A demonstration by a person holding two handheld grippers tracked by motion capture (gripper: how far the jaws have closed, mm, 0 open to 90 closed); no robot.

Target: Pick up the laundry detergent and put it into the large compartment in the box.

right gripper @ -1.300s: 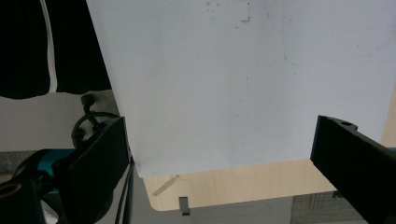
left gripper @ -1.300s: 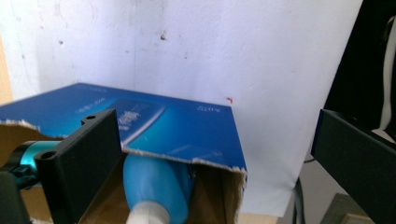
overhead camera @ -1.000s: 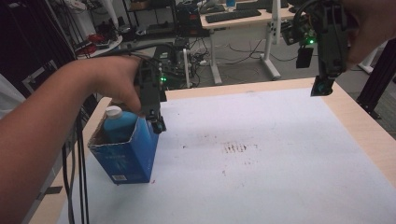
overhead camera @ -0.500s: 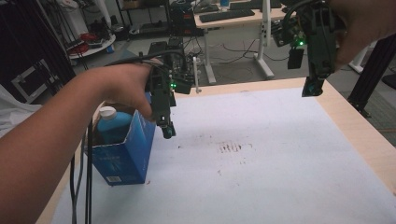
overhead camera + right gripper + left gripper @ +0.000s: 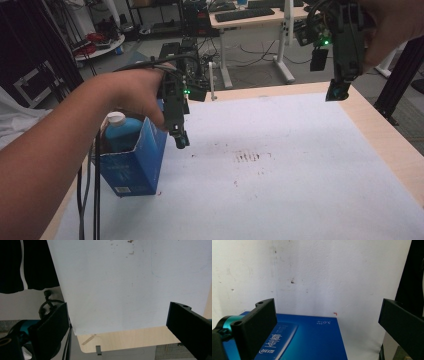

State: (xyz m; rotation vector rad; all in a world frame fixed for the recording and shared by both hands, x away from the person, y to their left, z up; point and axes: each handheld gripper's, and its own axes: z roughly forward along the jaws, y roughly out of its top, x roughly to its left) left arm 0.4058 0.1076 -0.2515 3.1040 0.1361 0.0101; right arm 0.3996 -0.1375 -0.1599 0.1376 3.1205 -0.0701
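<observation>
A blue carton (image 5: 131, 167) stands open-topped at the table's left edge, with a blue bottle with a white cap (image 5: 117, 131) upright inside it. My left gripper (image 5: 180, 141) hangs just right of the carton's top, pointing down, a little above the white mat. In the left gripper view its jaws stand wide apart, the left gripper (image 5: 325, 307) open and holding nothing, and the carton's printed face (image 5: 312, 340) lies below them. My right gripper (image 5: 337, 93) is held high over the far right corner; the right gripper (image 5: 117, 307) is open with nothing between its jaws.
A white mat (image 5: 300, 190) with a few dark smudges (image 5: 248, 156) covers the wooden table (image 5: 395, 150). Cables (image 5: 87, 200) hang down at the left edge beside the carton. Desks and equipment stand beyond the far edge.
My left gripper has drifted a little to the right, away from the carton's top. The right gripper has stayed about where it was.
</observation>
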